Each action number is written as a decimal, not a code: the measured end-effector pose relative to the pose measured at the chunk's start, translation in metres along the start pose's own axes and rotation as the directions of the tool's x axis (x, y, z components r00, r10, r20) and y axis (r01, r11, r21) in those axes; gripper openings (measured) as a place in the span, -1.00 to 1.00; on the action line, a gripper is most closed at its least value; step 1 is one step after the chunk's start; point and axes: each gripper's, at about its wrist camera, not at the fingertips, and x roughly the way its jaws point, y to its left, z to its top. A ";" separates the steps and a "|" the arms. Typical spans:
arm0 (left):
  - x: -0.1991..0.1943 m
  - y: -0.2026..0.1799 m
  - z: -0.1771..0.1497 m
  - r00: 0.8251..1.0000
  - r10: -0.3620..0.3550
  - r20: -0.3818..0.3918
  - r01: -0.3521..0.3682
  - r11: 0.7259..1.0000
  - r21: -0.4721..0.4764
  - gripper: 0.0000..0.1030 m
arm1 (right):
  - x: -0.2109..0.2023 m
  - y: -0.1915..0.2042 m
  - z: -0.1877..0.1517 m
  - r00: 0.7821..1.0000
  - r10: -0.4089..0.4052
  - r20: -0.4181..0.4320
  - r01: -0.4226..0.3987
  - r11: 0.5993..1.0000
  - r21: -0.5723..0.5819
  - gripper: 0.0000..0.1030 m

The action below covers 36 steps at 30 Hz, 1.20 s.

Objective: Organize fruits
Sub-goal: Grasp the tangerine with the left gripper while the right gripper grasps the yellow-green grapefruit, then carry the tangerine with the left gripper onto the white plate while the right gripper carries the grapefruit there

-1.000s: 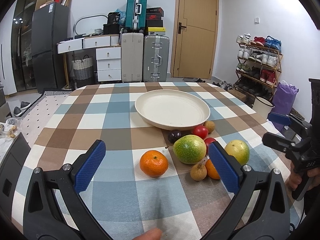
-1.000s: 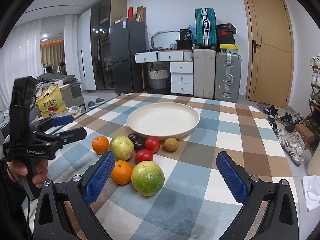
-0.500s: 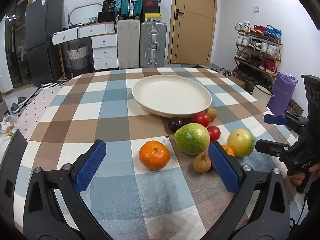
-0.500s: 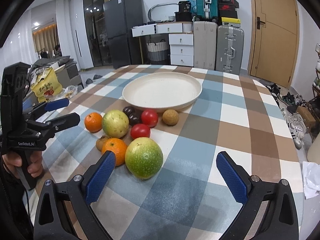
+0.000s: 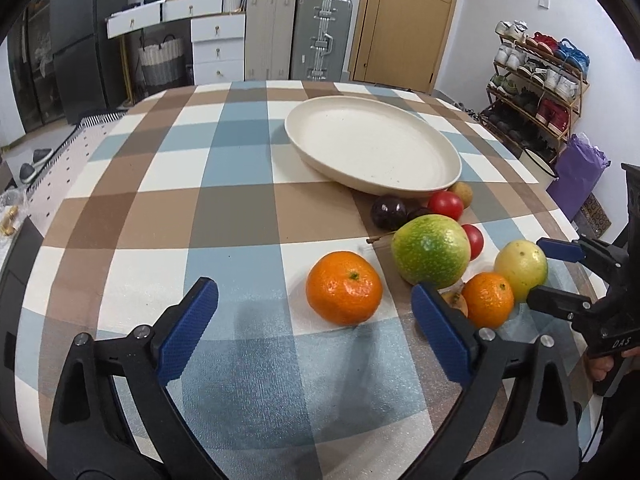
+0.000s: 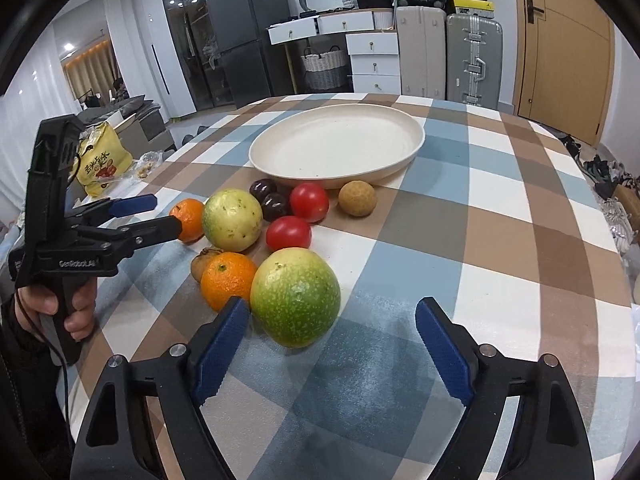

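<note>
Orange mandarin [image 5: 344, 293] sits just ahead of the left gripper [image 5: 314, 322], jaws spread but closing on nothing; centre it first, then carry to the plate [image 5: 452, 178] mid-table.

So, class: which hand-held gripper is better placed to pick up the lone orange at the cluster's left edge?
Left hand-held gripper: its closing jaws frame that orange, with nothing gripped yet.

a bench [image 6: 500, 216] in a blue, brown and white checked cloth carries an empty cream plate [image 6: 412, 148]; just before it lie two tangerines, two tomatoes, two dark plums, green and yellow fruits
</note>
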 end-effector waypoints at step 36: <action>-0.030 -0.018 0.012 0.992 -0.102 0.075 0.099 0.994 0.048 -0.25 | -0.030 0.002 0.019 0.993 0.057 0.107 -0.057 0.998 -0.002 -0.05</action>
